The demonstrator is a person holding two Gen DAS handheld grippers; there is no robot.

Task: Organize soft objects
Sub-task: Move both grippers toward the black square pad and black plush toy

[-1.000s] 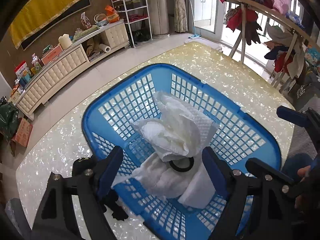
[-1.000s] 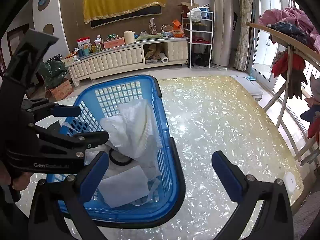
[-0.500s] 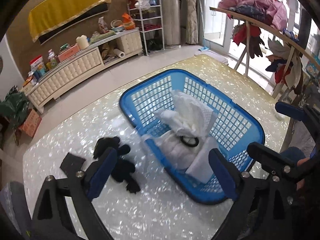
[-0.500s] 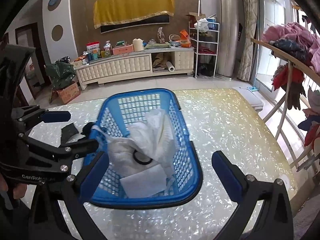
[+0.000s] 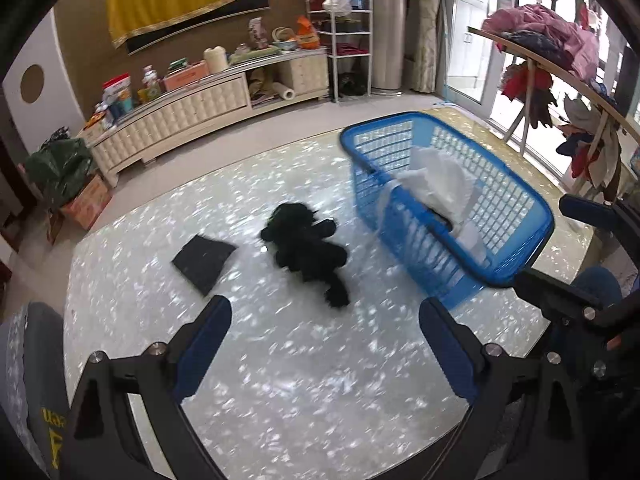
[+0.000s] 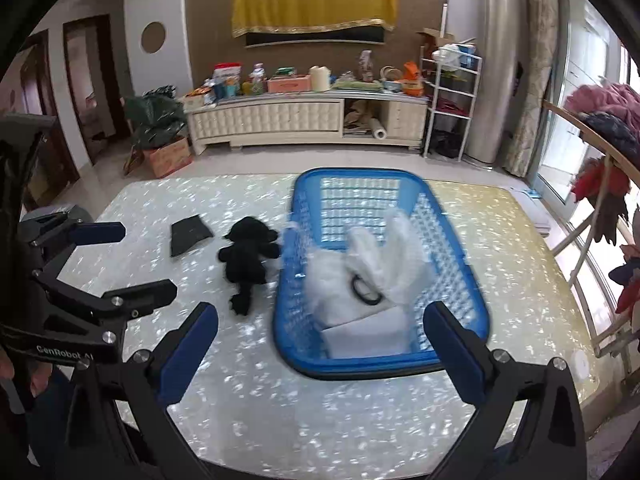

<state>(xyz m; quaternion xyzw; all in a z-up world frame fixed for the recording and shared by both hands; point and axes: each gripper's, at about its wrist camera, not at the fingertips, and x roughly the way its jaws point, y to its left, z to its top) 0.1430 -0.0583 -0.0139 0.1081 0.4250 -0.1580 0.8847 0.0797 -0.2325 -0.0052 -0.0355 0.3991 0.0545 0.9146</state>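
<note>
A blue mesh basket [image 6: 360,364] stands on the pearly table [image 5: 300,380] and holds crumpled white cloth [image 6: 368,264] with a black ring [image 6: 366,290] on it. Left of the basket lie a black plush toy [image 5: 308,248] and a flat dark cloth [image 5: 202,258]. My left gripper [image 5: 322,320] hovers open above bare table, short of the plush toy, with nothing between its fingers. My right gripper [image 6: 320,316] is open over the basket's near rim and holds nothing. In the right wrist view the basket [image 5: 516,276], toy [image 6: 248,256] and dark cloth [image 6: 188,234] show again, with the left gripper [image 6: 146,261] at the left edge.
A clothes rack [image 5: 560,64] hung with garments runs along the right side. At the back stand a low white cabinet [image 6: 280,120] with clutter, a wire shelf [image 6: 452,100], a green bag [image 6: 154,118] and a cardboard box [image 6: 168,156]. The table's near edge lies just below both grippers.
Both grippers have drawn back from the basket. The left one left the white cloth in the basket and swung left, its jaws wider; the plush toy and dark cloth came into view.
</note>
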